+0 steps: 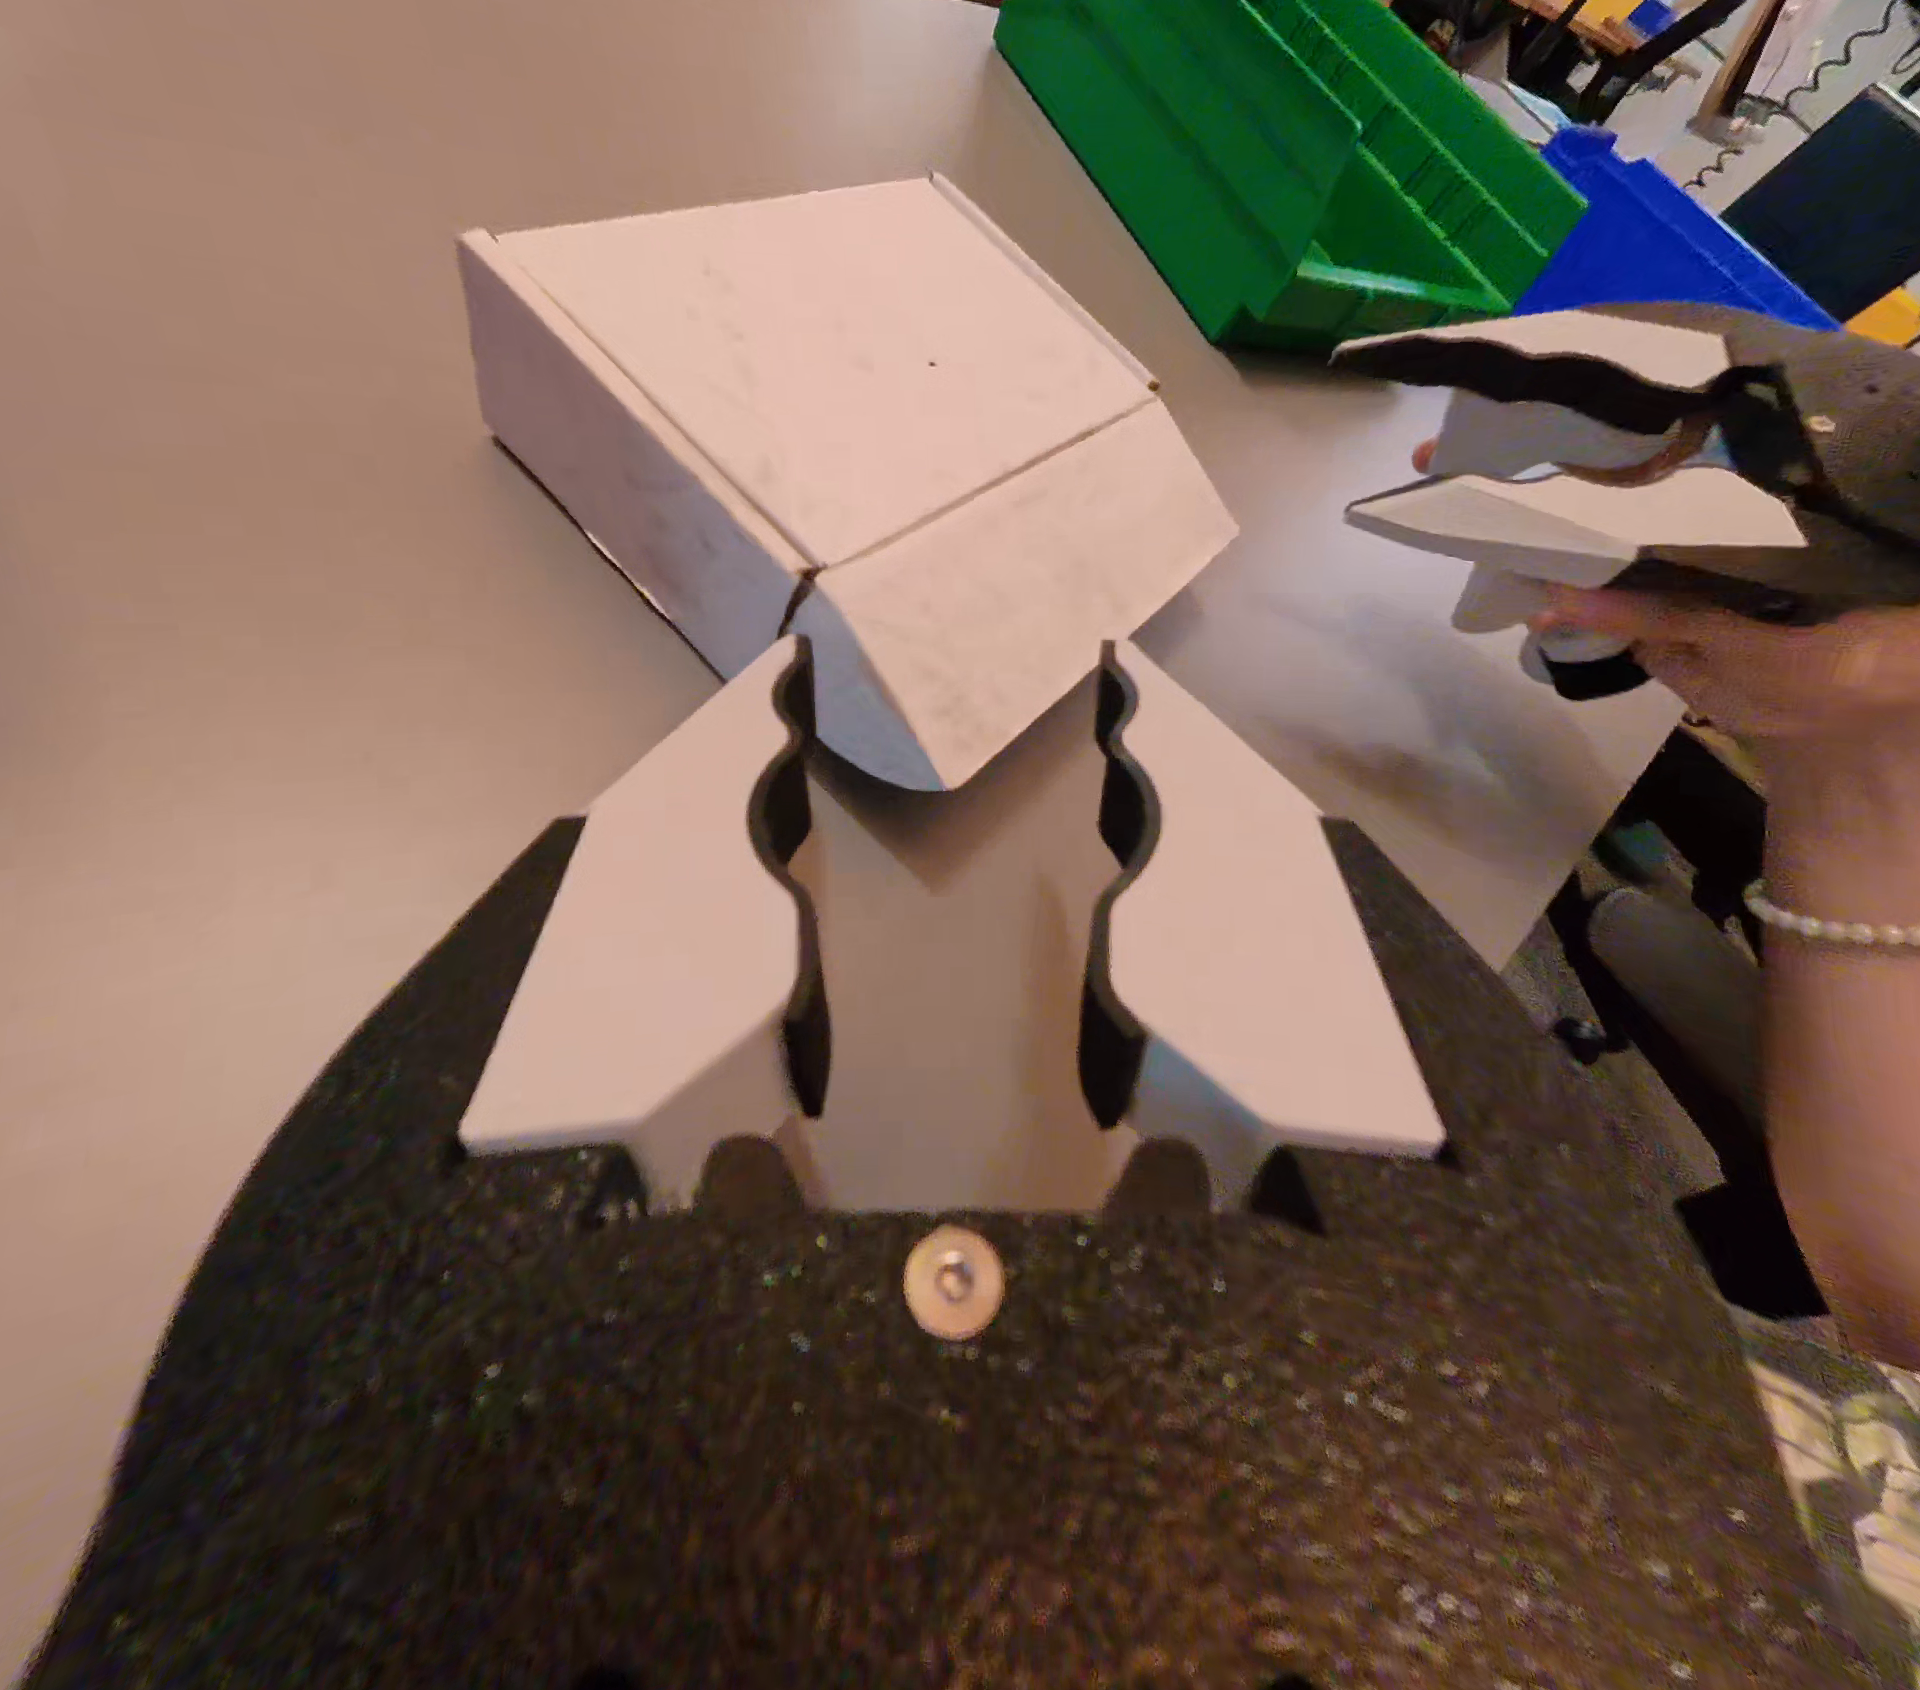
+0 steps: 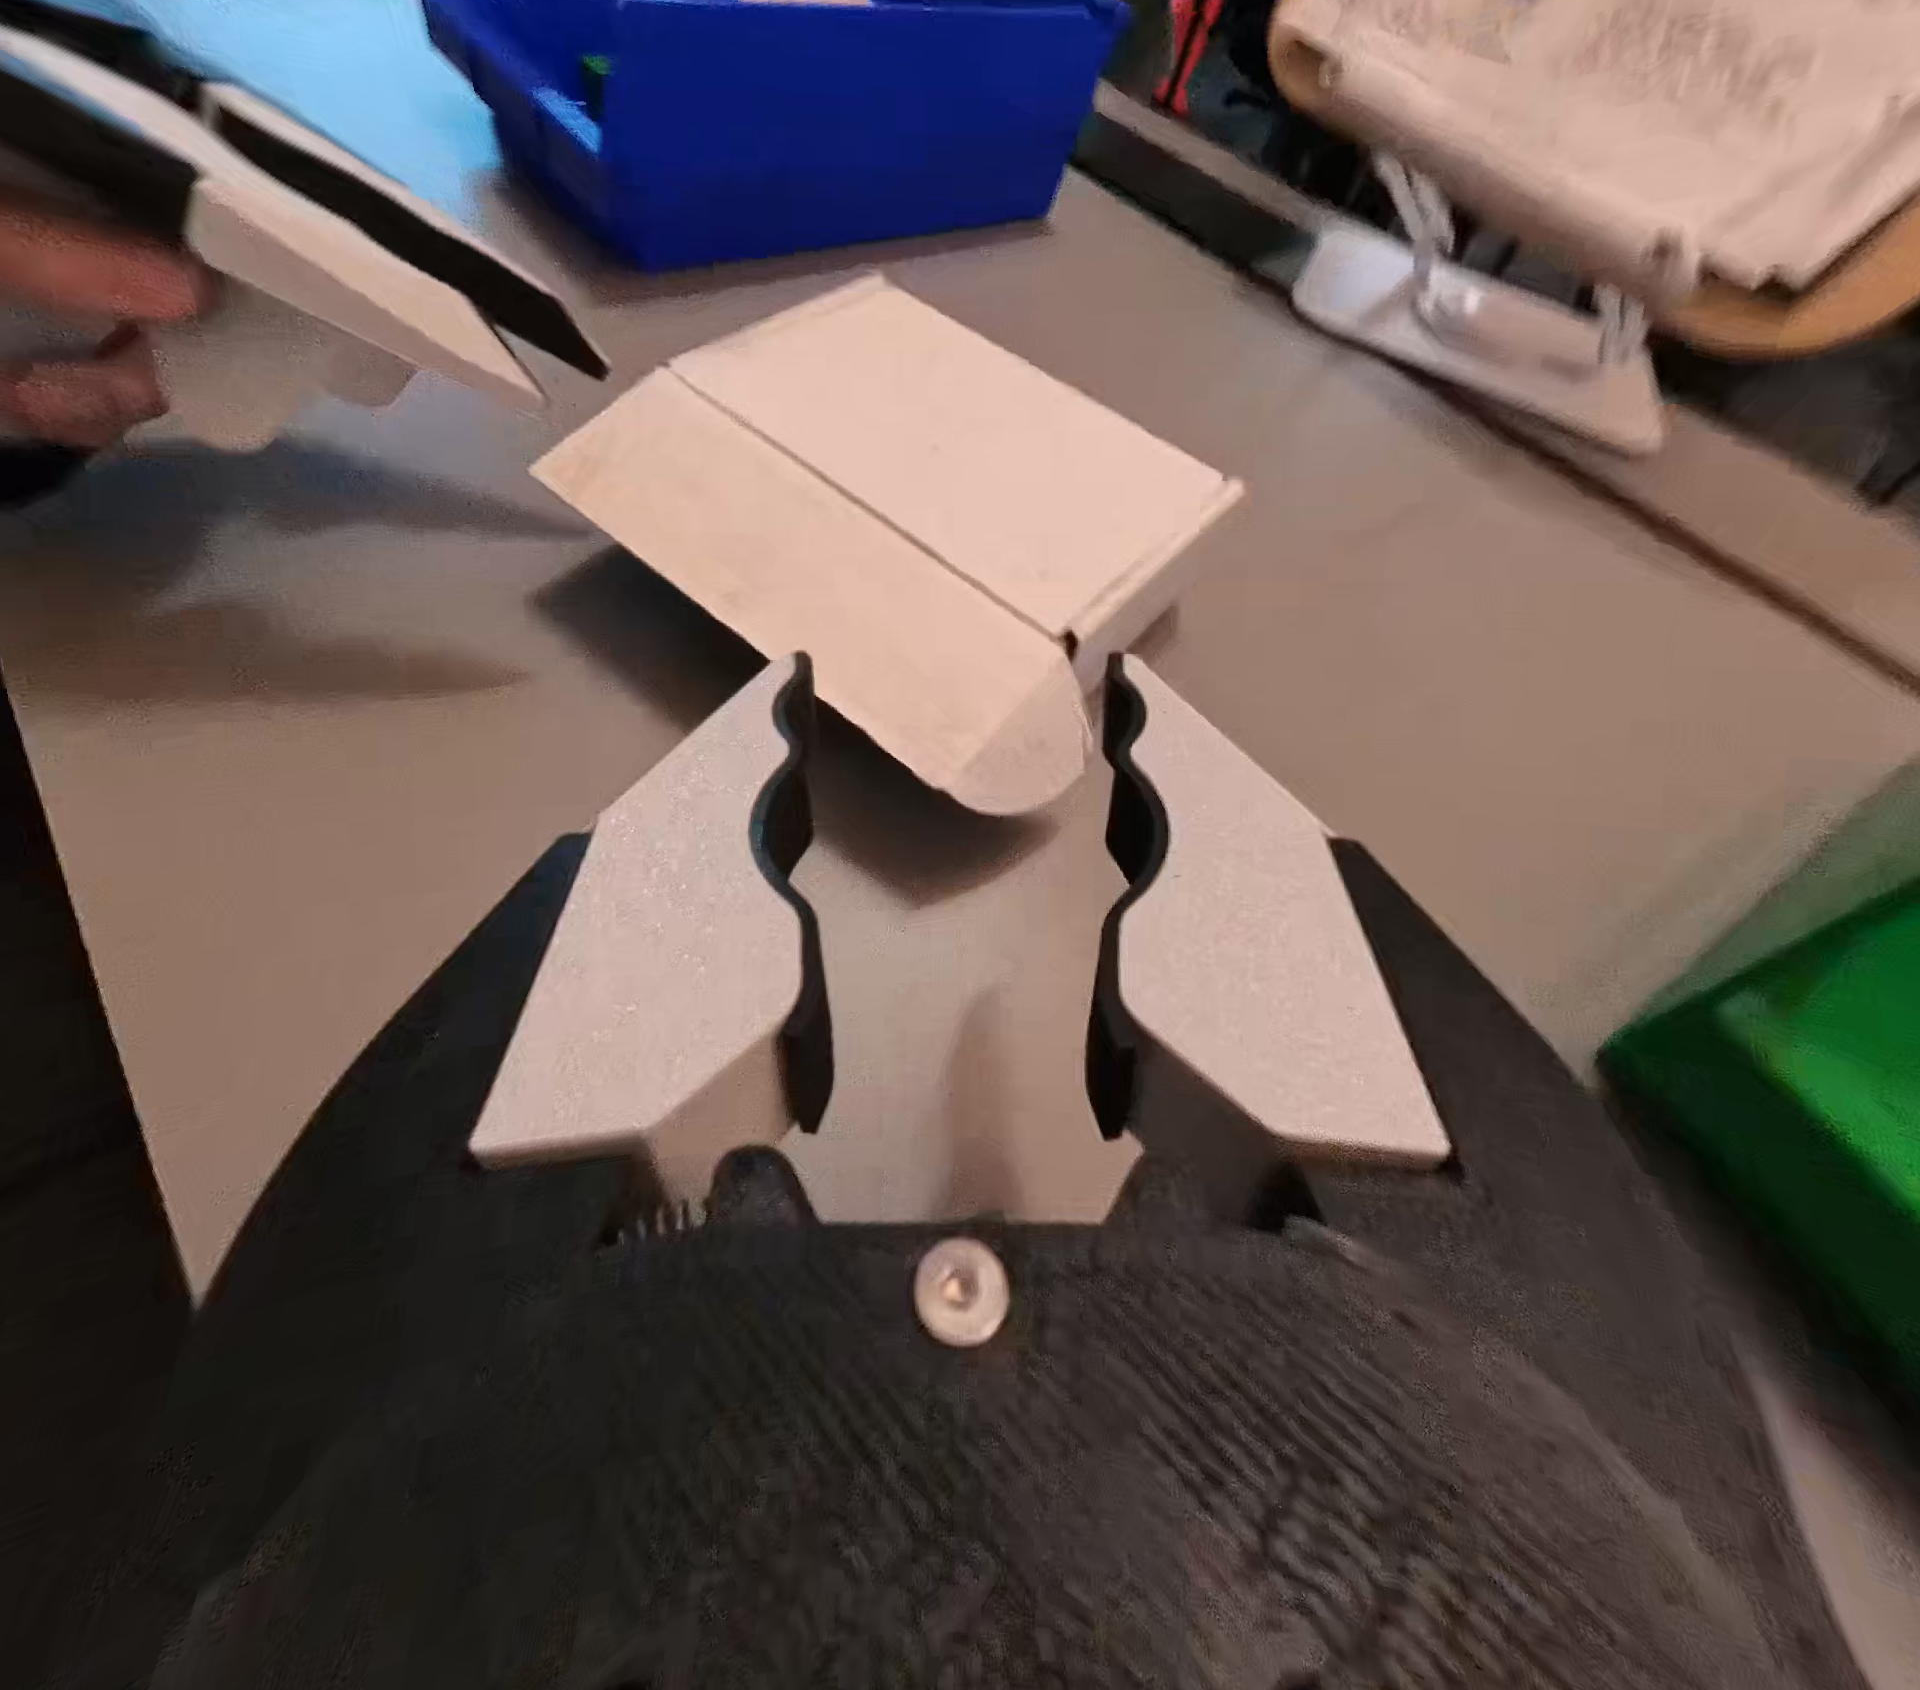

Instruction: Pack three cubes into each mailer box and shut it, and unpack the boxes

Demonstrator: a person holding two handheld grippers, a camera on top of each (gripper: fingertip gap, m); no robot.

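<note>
Mailer box [image 1: 810,393] sits centre frame on grey table [image 1: 260,497], lid down, front flap sticking out untucked. Left gripper [image 1: 951,674] fingers apart, empty, flap corner between tips, prob. lined up to tuck or lift it. Right gripper [image 2: 956,684] likewise spread, nothing held, opposite flap corner. Green bin [image 1: 1247,113] upper right, blue bin [image 2: 748,71] beyond; no cubes visible.

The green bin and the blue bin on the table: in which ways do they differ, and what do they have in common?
1. Colour: the green bin is green, the blue bin is blue.
2. Place: in the left wrist view the green bin stands nearer the white mailer box; the blue bin lies beyond it.
3. Contents: the blue bin holds something pale; the green bin's inside is not visible.

Both are plastic and open-topped, and rest on the grey table.
</note>
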